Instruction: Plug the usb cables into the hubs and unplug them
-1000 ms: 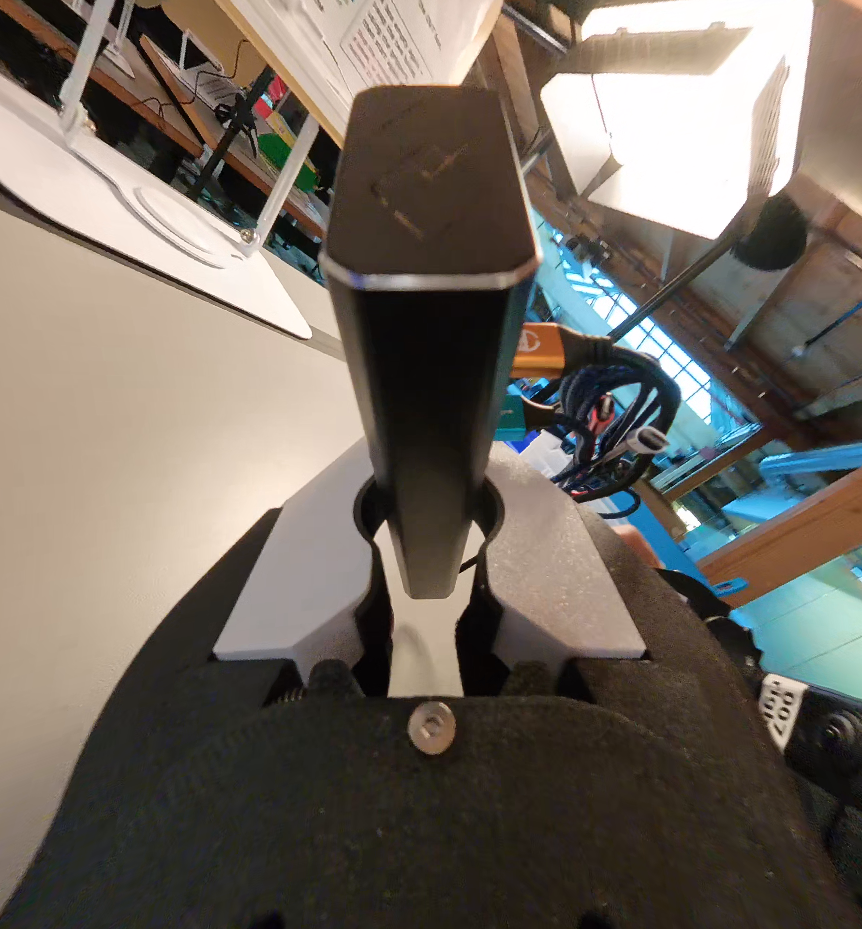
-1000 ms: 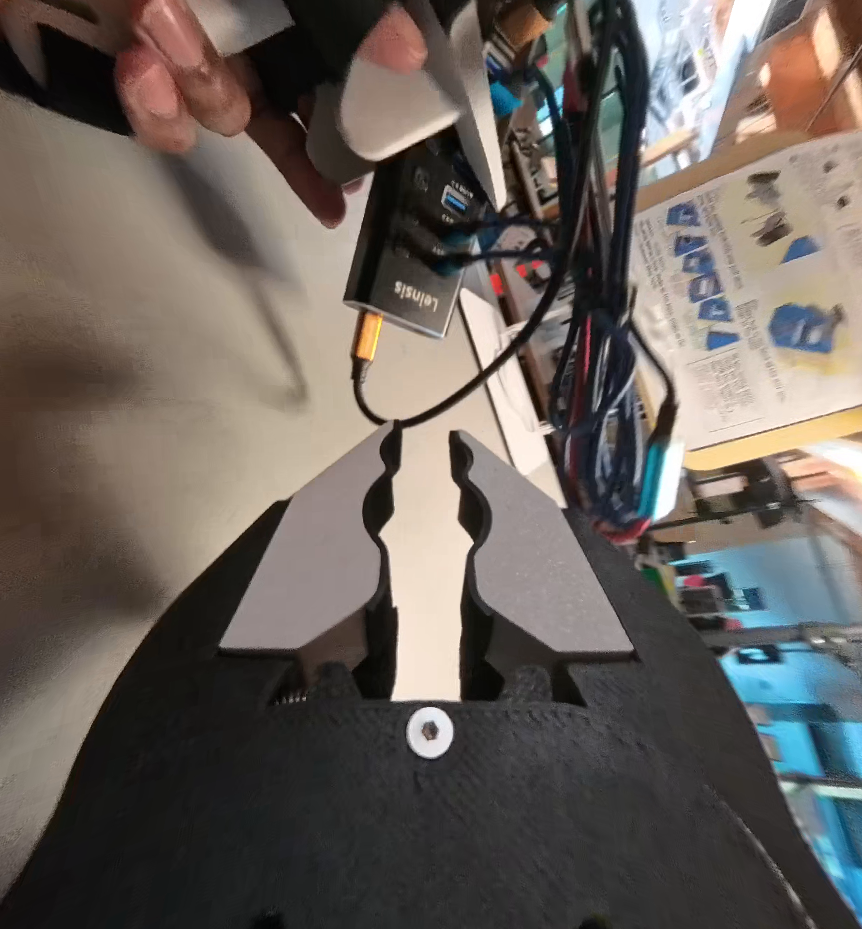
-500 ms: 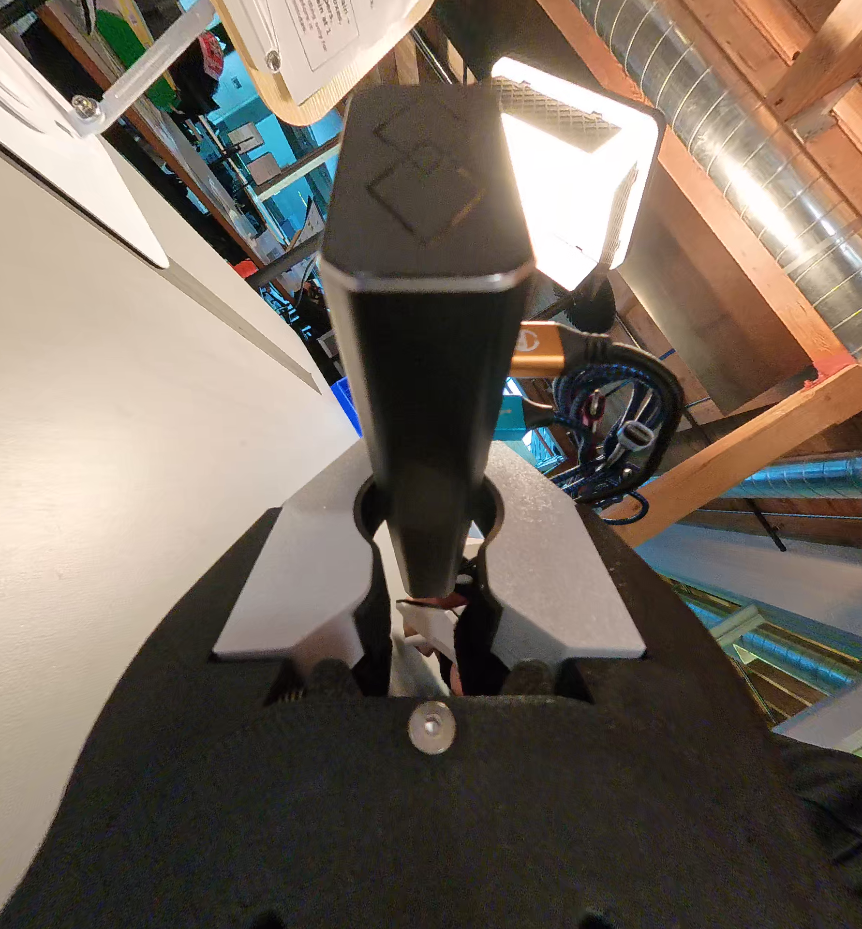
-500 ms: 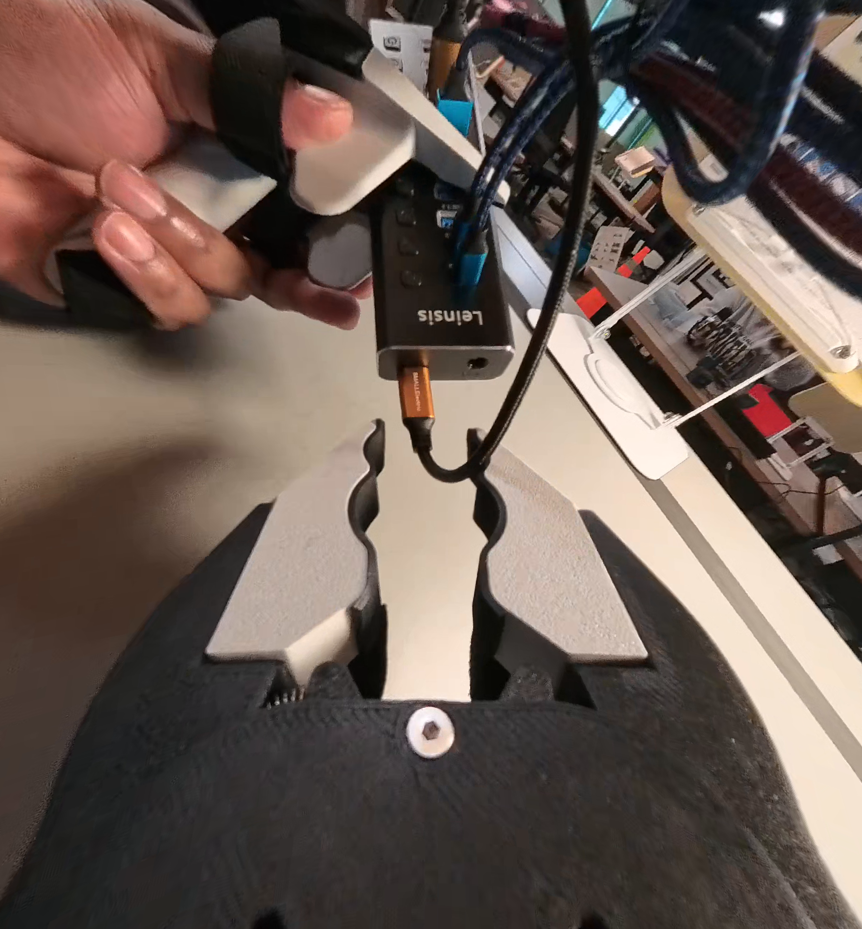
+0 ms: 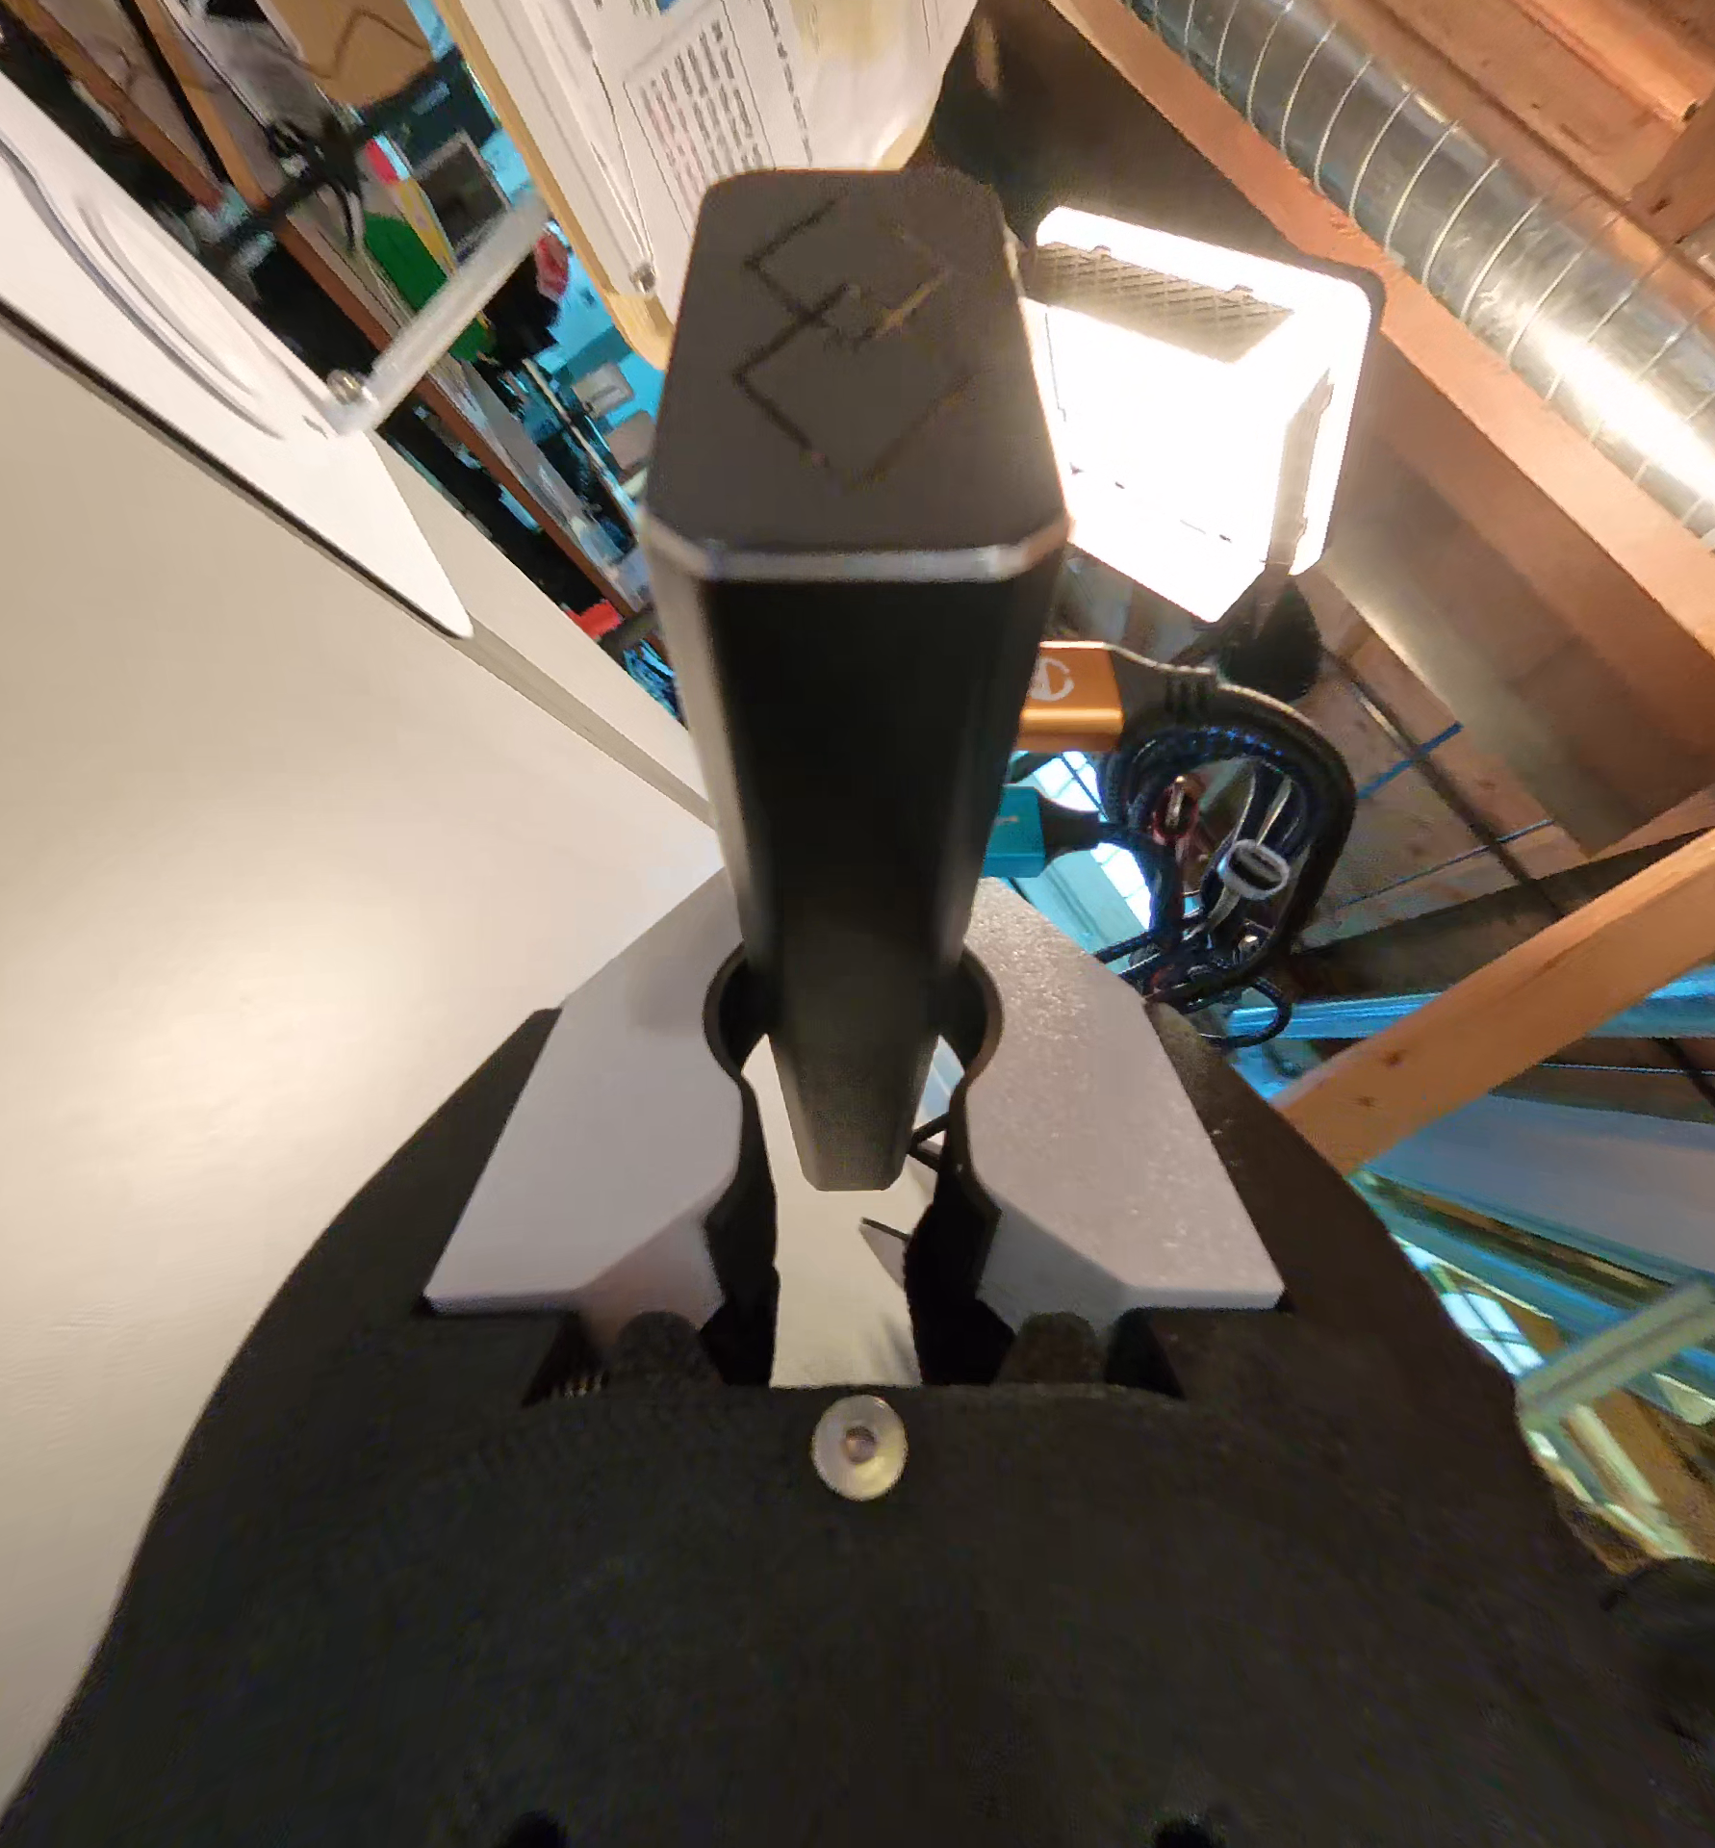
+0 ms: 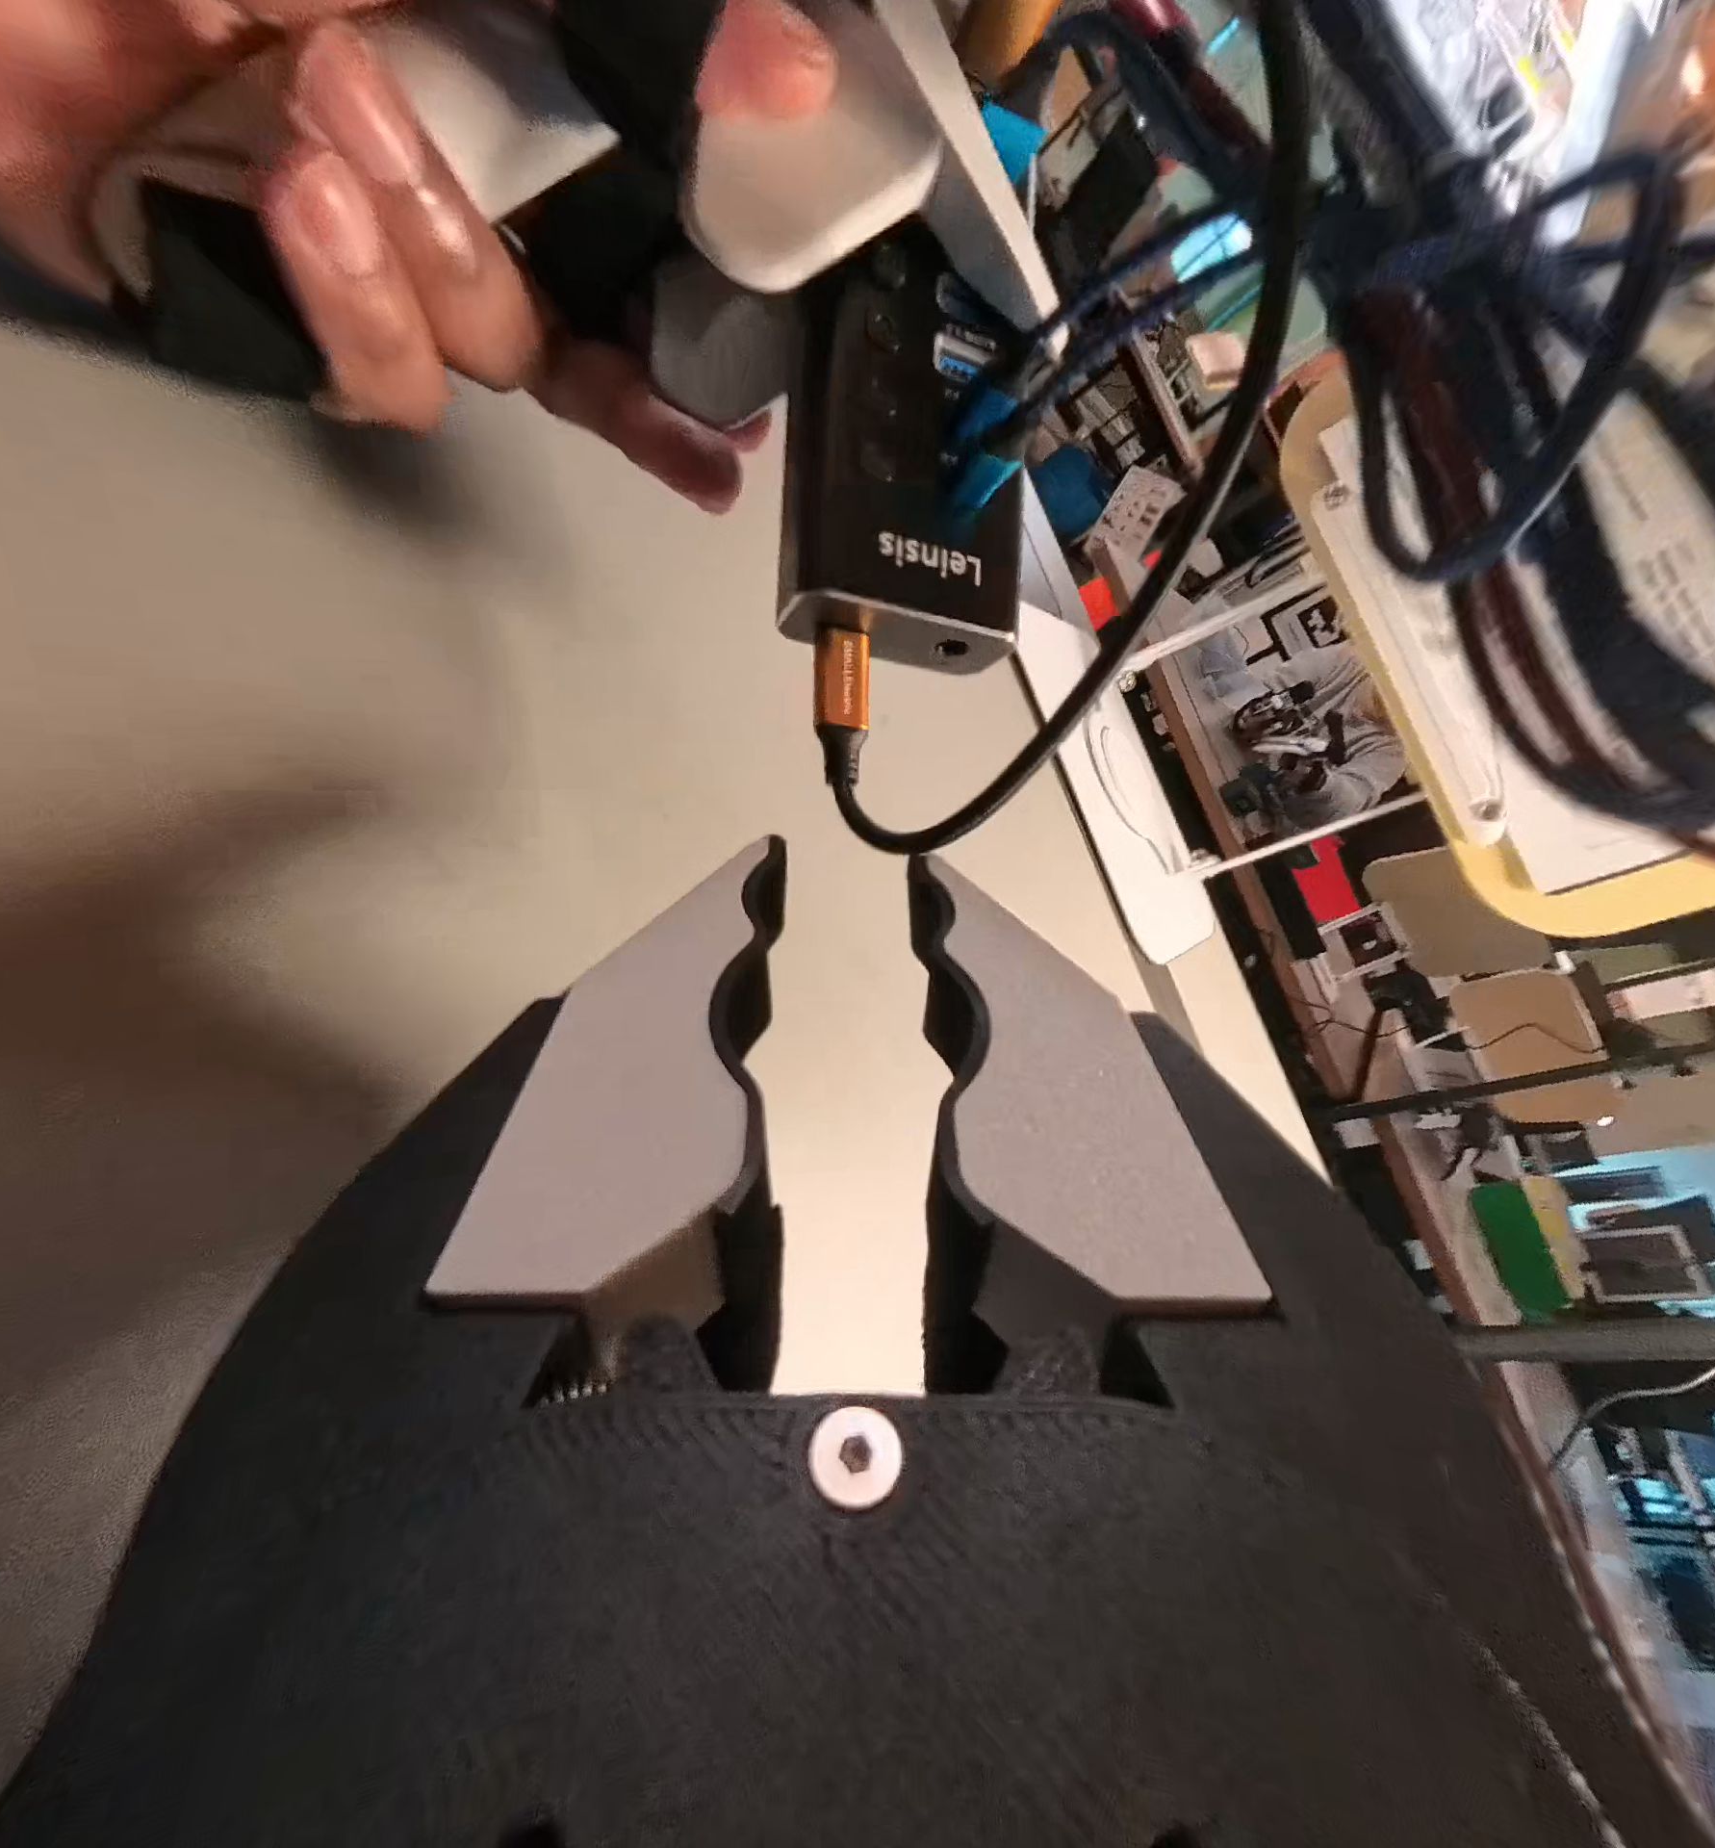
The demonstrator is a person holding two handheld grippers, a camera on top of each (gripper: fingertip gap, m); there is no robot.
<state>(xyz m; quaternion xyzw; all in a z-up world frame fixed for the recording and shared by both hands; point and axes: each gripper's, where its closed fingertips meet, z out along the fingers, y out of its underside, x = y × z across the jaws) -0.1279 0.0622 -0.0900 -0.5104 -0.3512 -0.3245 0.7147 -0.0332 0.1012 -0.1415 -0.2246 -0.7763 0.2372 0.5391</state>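
in the left gripper [image 5: 849,1010], one hub [image 5: 849,640], two plugs.

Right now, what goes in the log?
left hand-held gripper: shut on hub | right hand-held gripper: open, empty | orange plug: in hub

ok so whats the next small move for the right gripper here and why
Probably ease the right gripper forward so its open fingers straddle the orange metal plug, then close on it. That plug is still seated in the end of the black rectangular usb hub, which the left gripper holds clamped, and it sits just ahead of the right fingertips, roughly in line with the gap.
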